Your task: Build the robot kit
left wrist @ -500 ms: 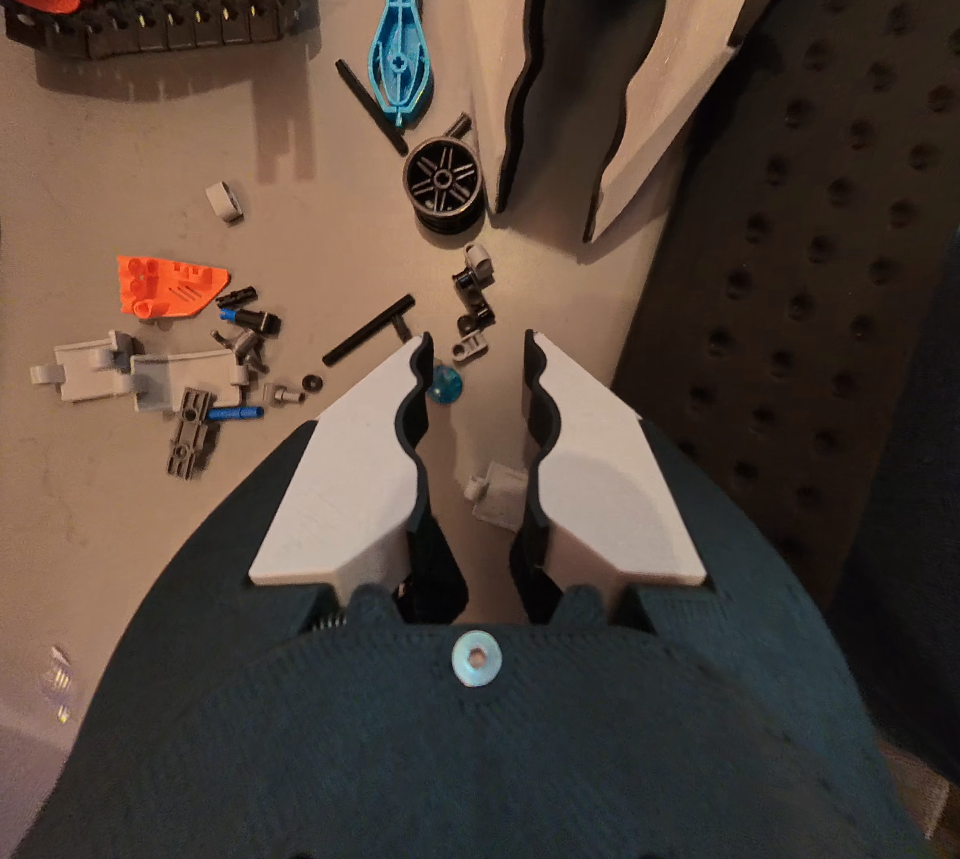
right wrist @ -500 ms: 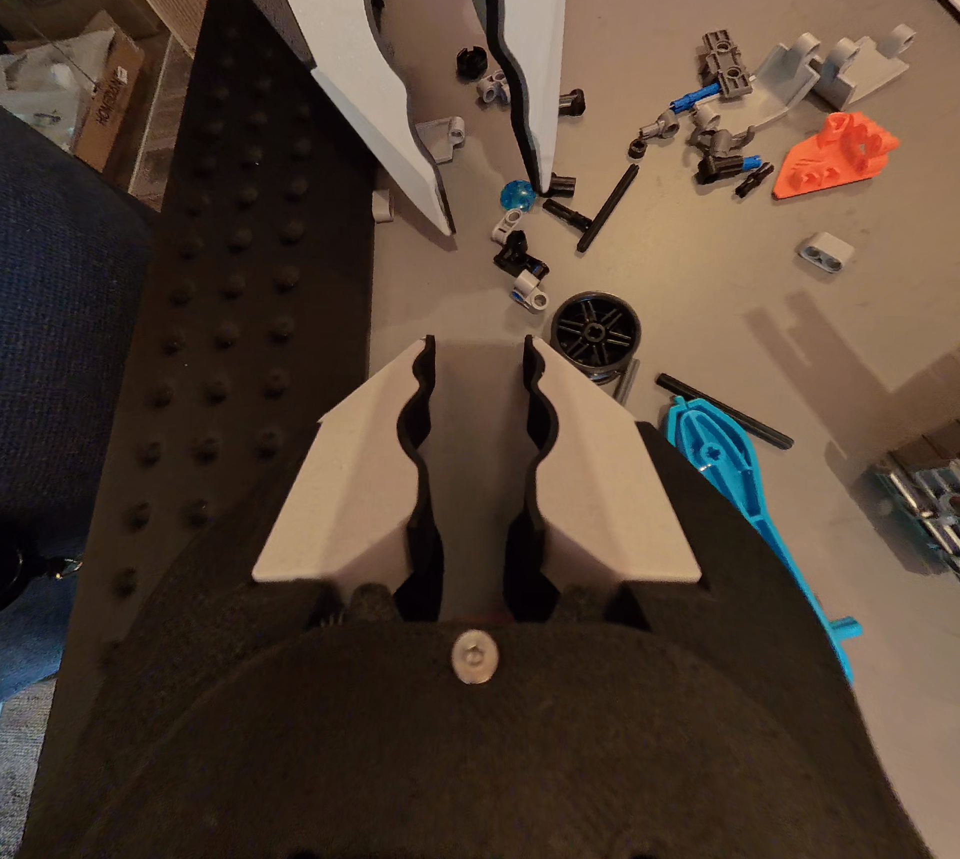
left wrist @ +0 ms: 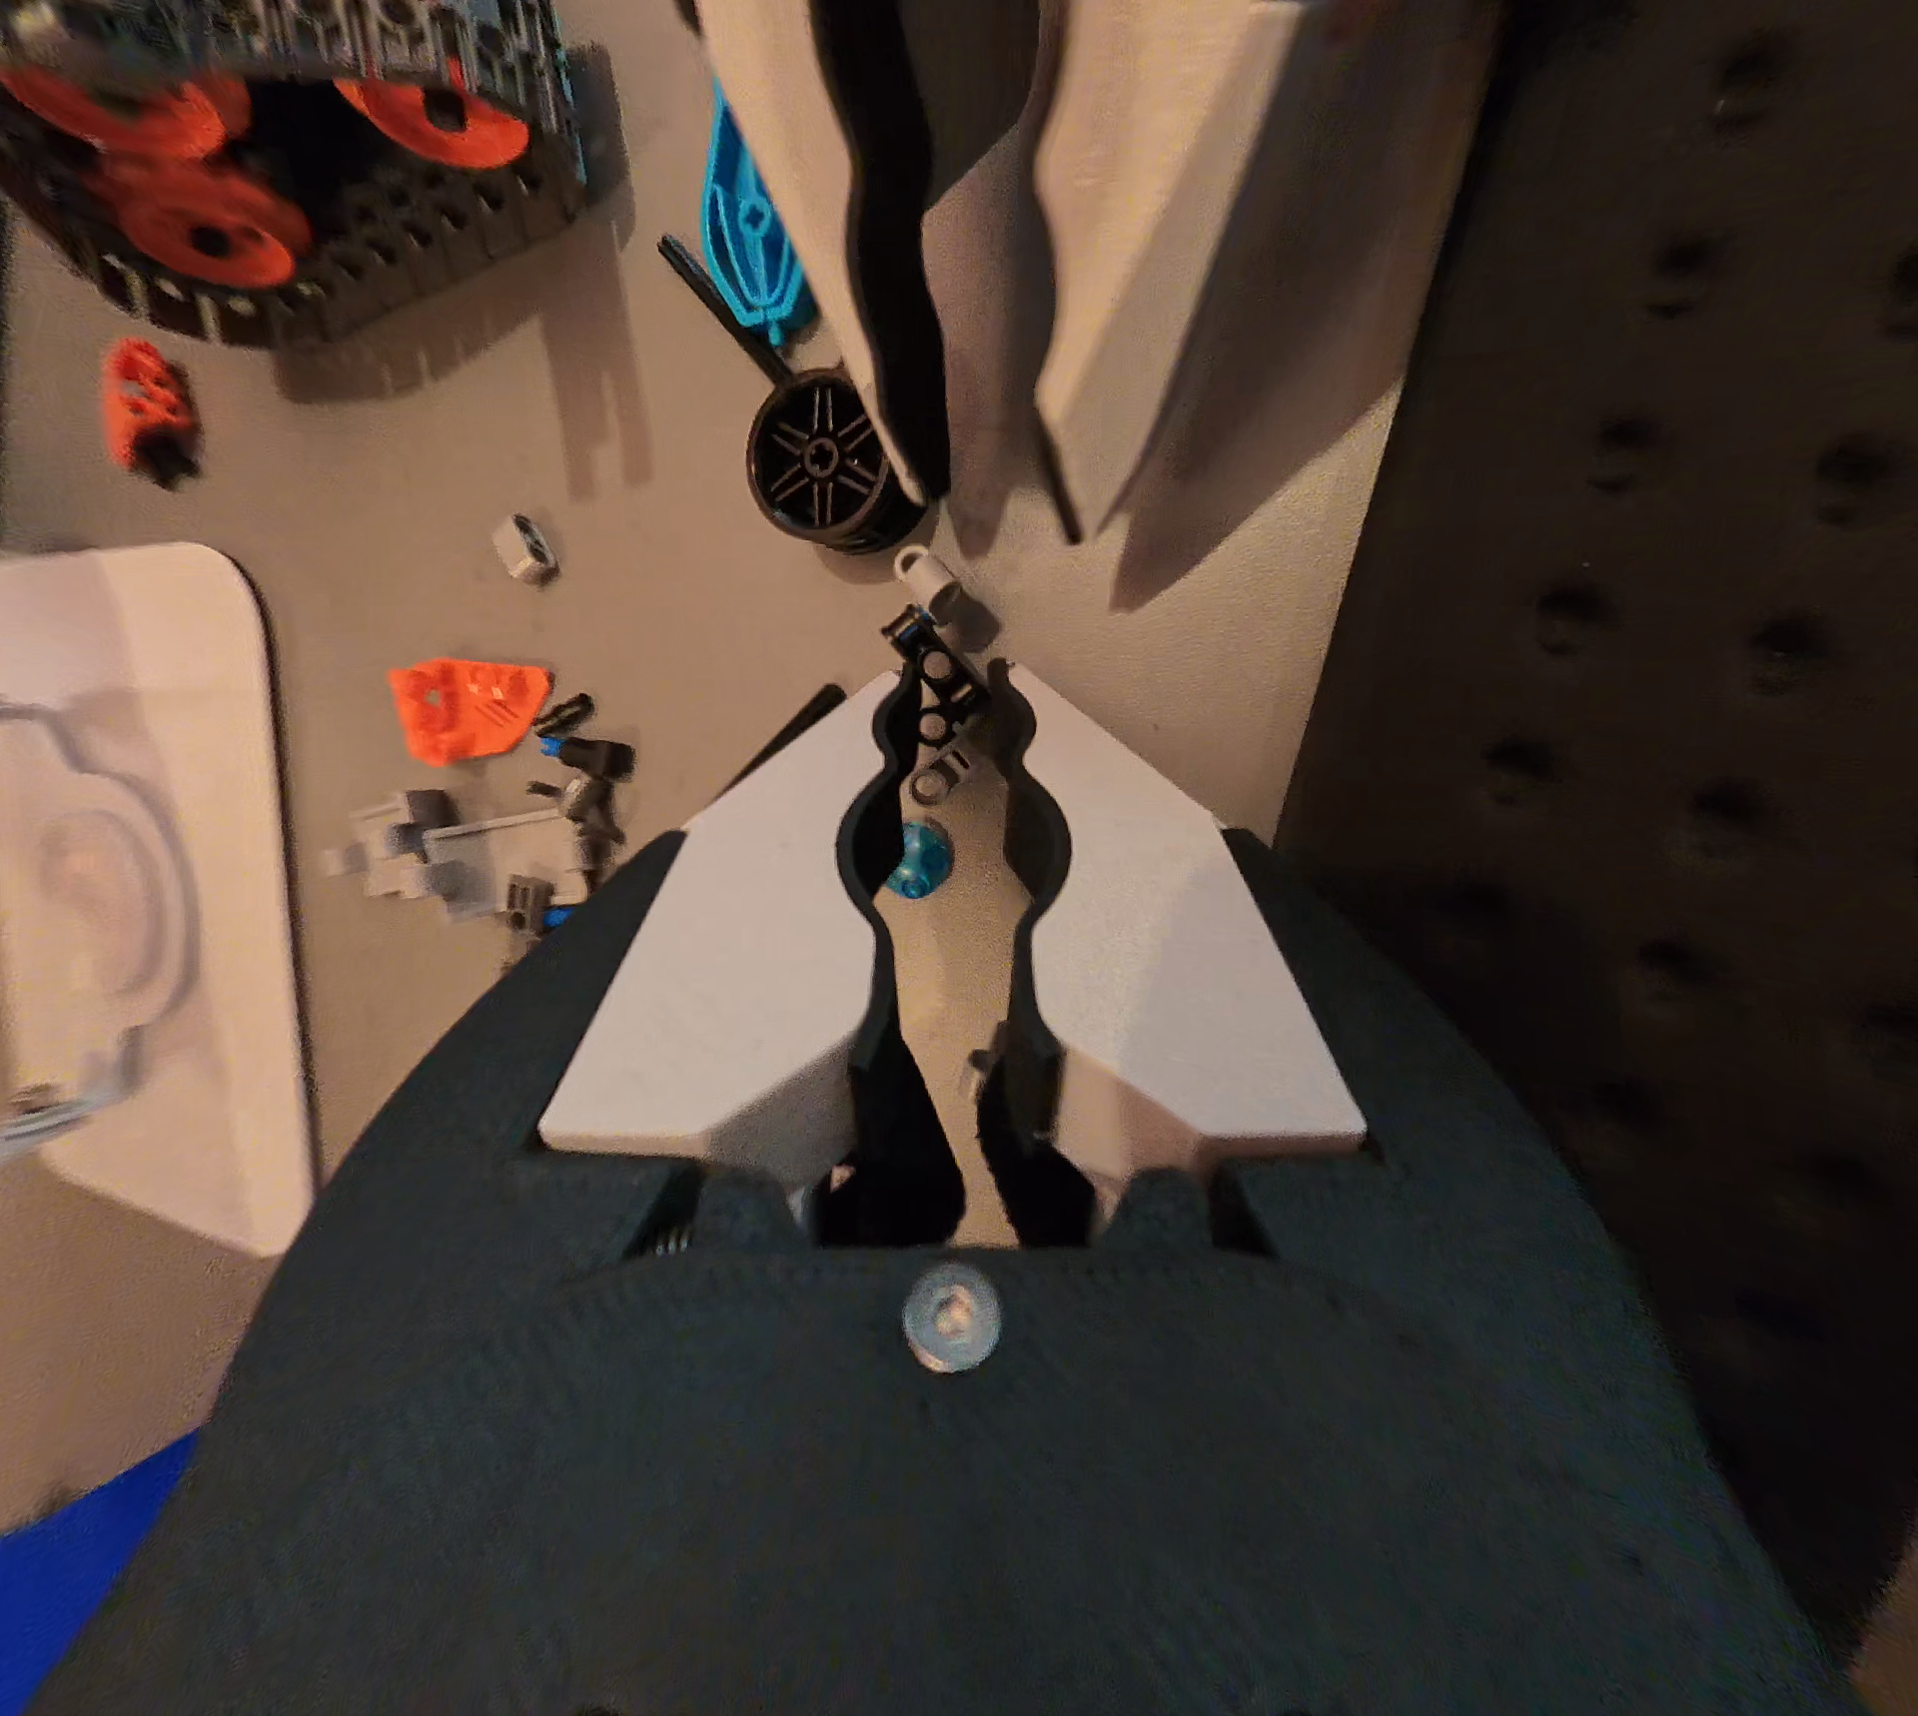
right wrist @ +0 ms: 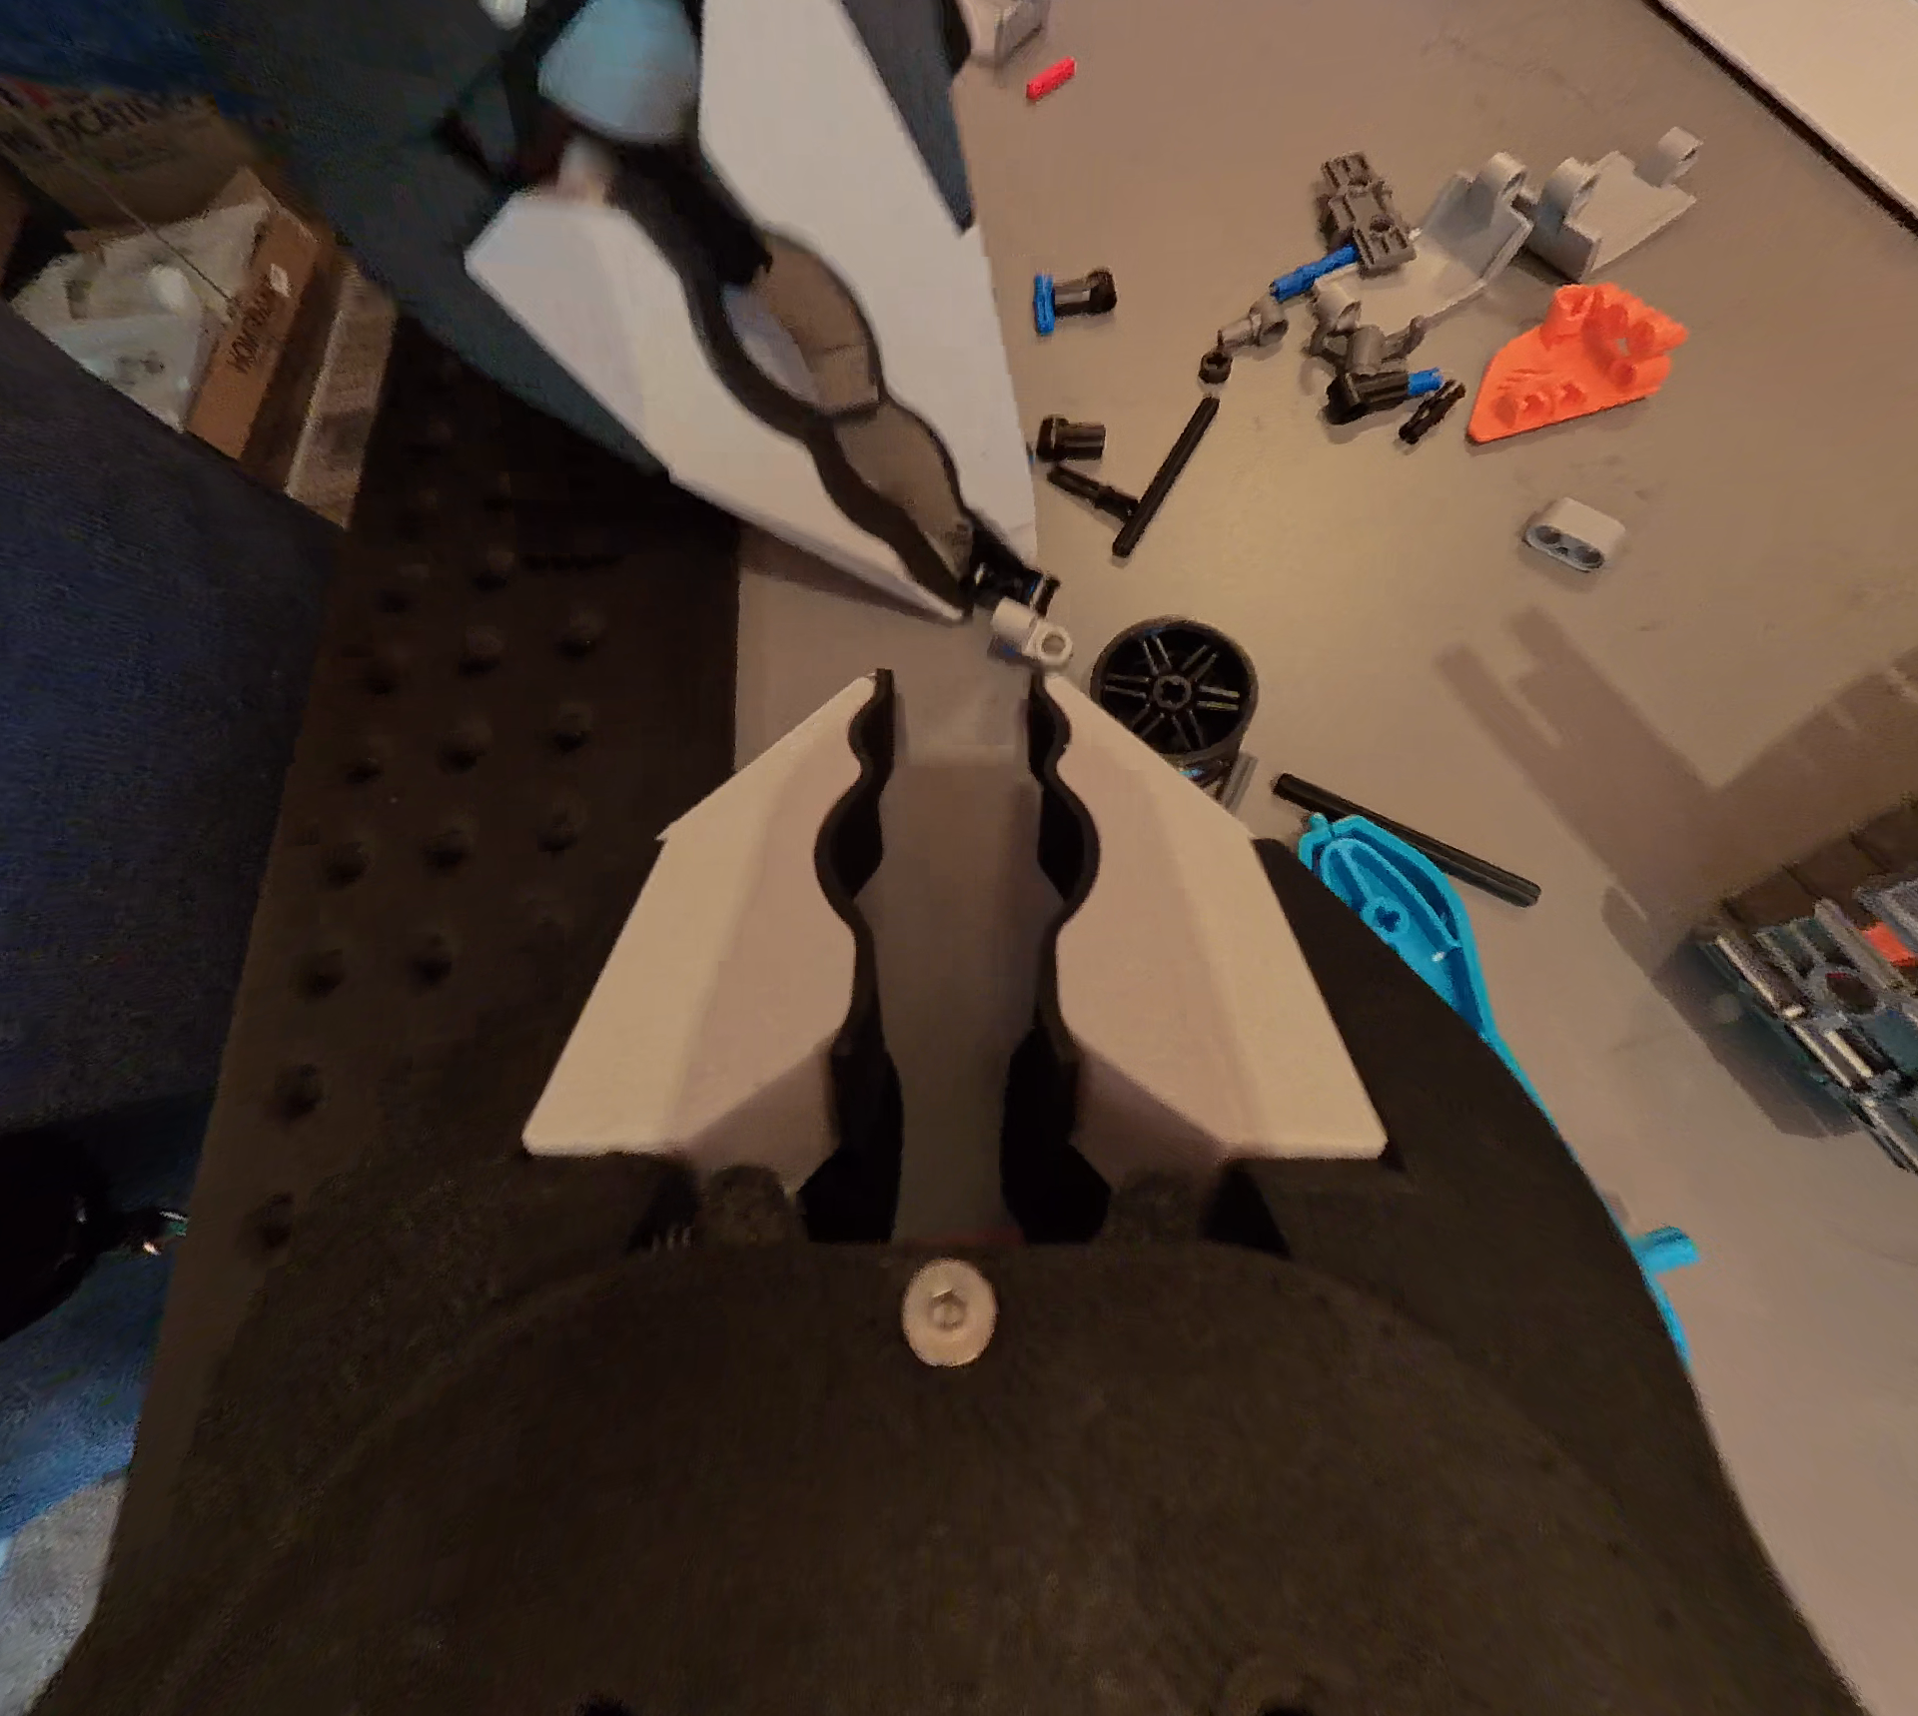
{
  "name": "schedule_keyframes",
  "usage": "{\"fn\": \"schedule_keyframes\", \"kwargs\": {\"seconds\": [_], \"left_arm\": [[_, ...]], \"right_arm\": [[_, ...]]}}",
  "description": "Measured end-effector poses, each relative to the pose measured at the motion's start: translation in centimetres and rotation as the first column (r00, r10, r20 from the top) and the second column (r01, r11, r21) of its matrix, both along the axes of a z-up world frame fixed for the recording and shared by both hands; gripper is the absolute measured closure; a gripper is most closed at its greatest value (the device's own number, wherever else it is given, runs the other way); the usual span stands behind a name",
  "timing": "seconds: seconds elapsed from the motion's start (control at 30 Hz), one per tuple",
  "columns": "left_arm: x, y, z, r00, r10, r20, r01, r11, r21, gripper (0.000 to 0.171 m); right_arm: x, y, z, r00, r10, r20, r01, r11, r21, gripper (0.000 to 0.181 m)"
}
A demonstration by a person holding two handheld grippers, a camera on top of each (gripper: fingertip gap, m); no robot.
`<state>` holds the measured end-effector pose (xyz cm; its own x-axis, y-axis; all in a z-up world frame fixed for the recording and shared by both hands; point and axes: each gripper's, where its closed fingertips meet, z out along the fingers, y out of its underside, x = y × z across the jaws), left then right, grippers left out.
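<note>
My left gripper (left wrist: pixel 939 693) is shut on a small black connector piece (left wrist: pixel 934 680) with a grey connector (left wrist: pixel 922 574) on its far end, held above the grey table (left wrist: pixel 644 587). A translucent blue round stud (left wrist: pixel 919 859) lies on the table below, seen between the fingers. My right gripper (right wrist: pixel 960 691) is open and empty, its tips just short of the grey connector (right wrist: pixel 1030 635) at the left gripper's tips (right wrist: pixel 986 589). A black spoked wheel (right wrist: pixel 1173 686) lies just right of it.
A black studded mat (right wrist: pixel 467 732) borders the table. Loose parts lie about: an orange panel (right wrist: pixel 1578 364), grey brackets (right wrist: pixel 1557 213), black axles (right wrist: pixel 1162 478), a light-blue blade part (right wrist: pixel 1391 919). A tracked vehicle with orange wheels (left wrist: pixel 259 110) and a white tray (left wrist: pixel 135 836) stand at the left. Only a small space, under 4 cm, lies between the two pairs of fingers.
My left gripper has shut on the black and grey connector piece and risen from the table. The two grippers have come closer, tip to tip.
</note>
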<state>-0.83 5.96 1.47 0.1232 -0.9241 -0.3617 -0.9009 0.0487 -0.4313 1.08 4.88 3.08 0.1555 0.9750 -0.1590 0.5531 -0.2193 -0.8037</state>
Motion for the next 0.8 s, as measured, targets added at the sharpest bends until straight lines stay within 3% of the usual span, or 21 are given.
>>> {"fn": "schedule_keyframes", "kwargs": {"seconds": [0.1,0.23,0.3,0.6,0.7,0.8], "left_arm": [[0.5,-0.3,0.3,0.998,-0.056,-0.042,0.060,0.992,0.114,0.161],[1.2,-0.5,1.1,0.991,-0.114,-0.063,0.126,0.960,0.251,0.161],[1.5,-0.7,1.4,0.988,-0.136,-0.078,0.154,0.939,0.308,0.161],[2.2,-0.9,3.0,0.987,-0.163,-0.013,0.156,0.910,0.385,0.161],[2.5,-1.5,3.5,0.983,-0.145,0.114,0.110,0.957,0.269,0.157],[2.3,-1.5,4.3,0.968,-0.028,0.249,0.009,0.997,0.078,0.137]], "right_arm": [[-0.4,0.2,0.5,0.999,-0.016,-0.040,0.015,0.999,-0.033,0.160],[-0.6,0.1,0.1,1.000,-0.013,-0.009,0.013,1.000,-0.007,0.149],[-0.5,0.2,0.2,1.000,-0.013,-0.010,0.013,1.000,-0.001,0.159],[0.0,0.3,1.6,0.996,-0.012,-0.084,0.012,1.000,-0.007,0.170],[0.1,0.4,1.9,0.996,-0.013,-0.093,0.015,1.000,0.015,0.171],[0.2,0.5,2.2,0.994,-0.010,-0.104,0.014,0.999,0.032,0.171]]}}
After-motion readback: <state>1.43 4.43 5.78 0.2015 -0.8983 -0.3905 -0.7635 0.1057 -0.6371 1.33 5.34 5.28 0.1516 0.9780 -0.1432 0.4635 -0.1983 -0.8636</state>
